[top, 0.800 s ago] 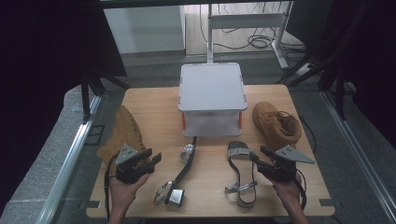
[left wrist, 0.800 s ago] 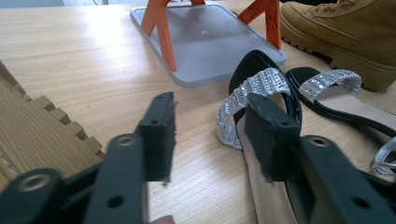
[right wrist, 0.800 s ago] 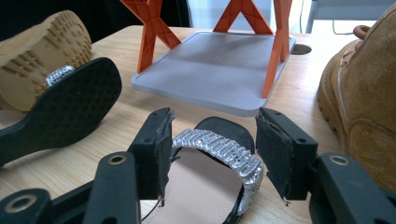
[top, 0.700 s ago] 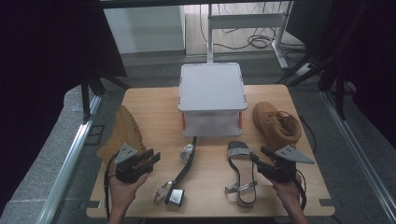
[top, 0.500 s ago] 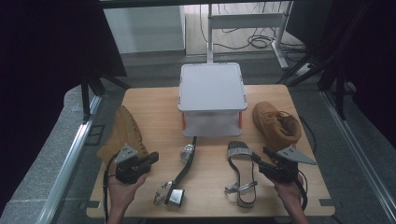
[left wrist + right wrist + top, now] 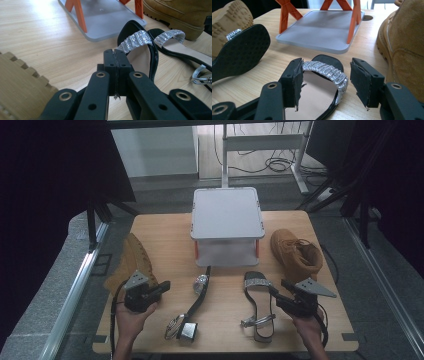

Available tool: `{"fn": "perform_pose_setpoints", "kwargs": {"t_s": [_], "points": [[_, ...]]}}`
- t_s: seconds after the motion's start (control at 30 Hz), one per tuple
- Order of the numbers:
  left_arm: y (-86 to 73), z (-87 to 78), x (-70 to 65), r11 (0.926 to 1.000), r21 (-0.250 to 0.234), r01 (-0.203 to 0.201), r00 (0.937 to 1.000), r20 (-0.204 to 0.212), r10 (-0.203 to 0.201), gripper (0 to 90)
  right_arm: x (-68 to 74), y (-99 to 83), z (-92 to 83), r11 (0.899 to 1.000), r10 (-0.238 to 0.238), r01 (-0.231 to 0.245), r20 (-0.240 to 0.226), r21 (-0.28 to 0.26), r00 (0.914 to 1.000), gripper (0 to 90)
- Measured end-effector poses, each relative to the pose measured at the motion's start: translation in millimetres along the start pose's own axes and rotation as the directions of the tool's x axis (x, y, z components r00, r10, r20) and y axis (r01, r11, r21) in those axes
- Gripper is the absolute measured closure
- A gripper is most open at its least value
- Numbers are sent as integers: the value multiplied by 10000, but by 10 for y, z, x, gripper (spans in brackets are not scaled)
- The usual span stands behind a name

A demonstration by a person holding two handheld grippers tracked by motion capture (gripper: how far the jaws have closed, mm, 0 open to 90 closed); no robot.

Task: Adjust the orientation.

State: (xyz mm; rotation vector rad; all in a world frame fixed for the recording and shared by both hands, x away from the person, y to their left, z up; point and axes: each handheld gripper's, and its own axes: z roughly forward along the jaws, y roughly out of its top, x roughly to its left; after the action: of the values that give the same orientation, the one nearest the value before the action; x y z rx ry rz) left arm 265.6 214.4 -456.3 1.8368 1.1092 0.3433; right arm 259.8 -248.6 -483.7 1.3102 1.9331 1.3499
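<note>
We see a pale wooden bench carrying a grey plastic box with a flat lid and orange clips at its middle, far from the person. Two tan suede lace-up boots flank the box: one lies on its side at the left, near the left gripper, and the other stands upright at the right. Between the hands lie two black sandals with glittering silver straps. The left sandal lies tipped on its side with the black patterned sole showing, its toe end close to the front of the box. The right sandal lies sole down with its tan insole up, and its silver toe strap sits just ahead of the right gripper. In the right gripper view the fingers stand spread, one on each side of that strap; the strap looks close to the left finger, though we cannot tell whether it touches, and the right one is clear of it. In the left gripper view the left gripper's fingers are pressed together with nothing between them, pointing across the bench toward the sandals. Each gripper is held in a hand at the near edge of the bench.
</note>
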Motion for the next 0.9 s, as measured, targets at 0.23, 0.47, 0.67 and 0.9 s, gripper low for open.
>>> {"fn": "perform_pose_setpoints", "kwargs": {"t_s": [0.23, 0.47, 0.67, 0.9], "points": [[40, -10, -29, 9992, -95, -392, 9989, -274, 389, 898, 184, 92, -79, 9978, -662, 661, -159, -54, 9977, 435], [-124, -161, -88, 9997, 170, 179, 9961, -872, -163, 899, 247, 78, -18, 9957, -927, 926, -717, -44, 9931, 433], [-172, -161, -184, 9990, 220, 399, 9966, -730, -382, 899, 228, 16, -26, 9945, -999, 1021, -845, 223, 9914, 435], [-197, 20, -263, 9974, 713, 100, 9998, -202, -86, 899, 185, 22, -69, 9972, -718, 731, -721, 162, 9948, 439]]}}
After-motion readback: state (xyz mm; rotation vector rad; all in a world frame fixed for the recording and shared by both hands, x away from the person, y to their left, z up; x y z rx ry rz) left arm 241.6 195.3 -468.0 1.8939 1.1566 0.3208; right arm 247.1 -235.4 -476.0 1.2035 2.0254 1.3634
